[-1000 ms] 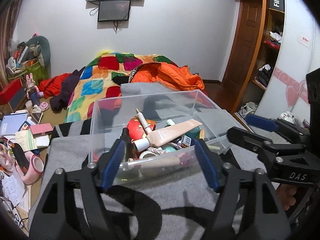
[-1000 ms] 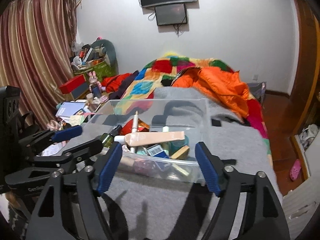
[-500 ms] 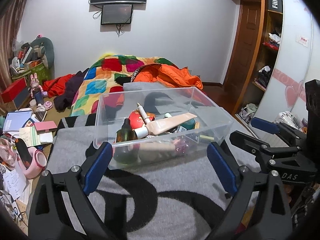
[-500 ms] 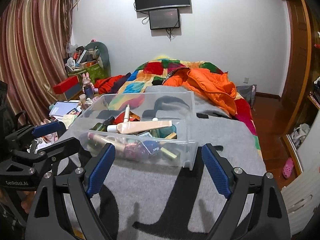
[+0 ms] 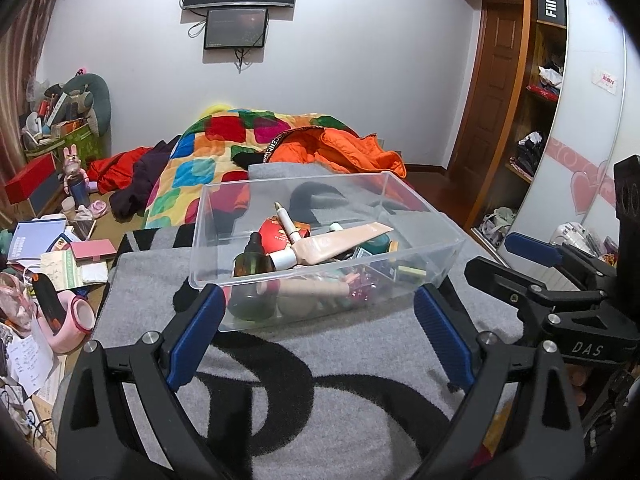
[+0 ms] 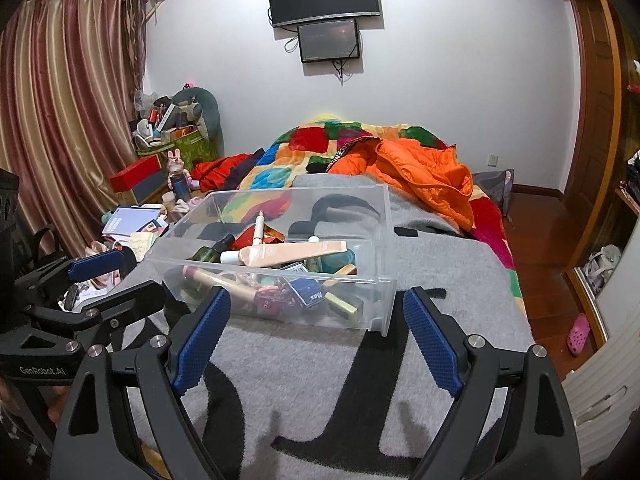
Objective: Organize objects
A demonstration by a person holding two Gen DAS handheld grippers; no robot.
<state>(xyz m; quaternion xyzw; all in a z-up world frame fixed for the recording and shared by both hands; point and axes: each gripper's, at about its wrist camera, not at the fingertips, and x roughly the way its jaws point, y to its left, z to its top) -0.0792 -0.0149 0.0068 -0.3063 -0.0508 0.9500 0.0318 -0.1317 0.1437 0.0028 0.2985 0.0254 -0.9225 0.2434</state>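
Note:
A clear plastic bin (image 5: 424,258) stands on a grey blanket (image 5: 320,380) on the bed. It holds several cosmetics: a beige tube (image 5: 340,242), a dark green bottle (image 5: 254,264), a red box (image 5: 276,236) and a white pen-like stick (image 5: 286,222). My left gripper (image 5: 320,336) is open and empty, just short of the bin's near wall. My right gripper (image 6: 316,338) is open and empty, in front of the bin (image 6: 380,240) with the beige tube (image 6: 296,252) inside. Each gripper shows at the edge of the other's view.
A patchwork quilt (image 5: 224,148) and an orange jacket (image 5: 344,152) lie behind the bin. Books, papers and a pink object (image 5: 72,316) clutter the floor at the left. A wardrobe and door (image 5: 508,92) stand at the right. Curtains (image 6: 60,120) hang at the left.
Both grippers have drawn back from the bin and opened wider. The bin now stands free on the blanket, farther from both cameras.

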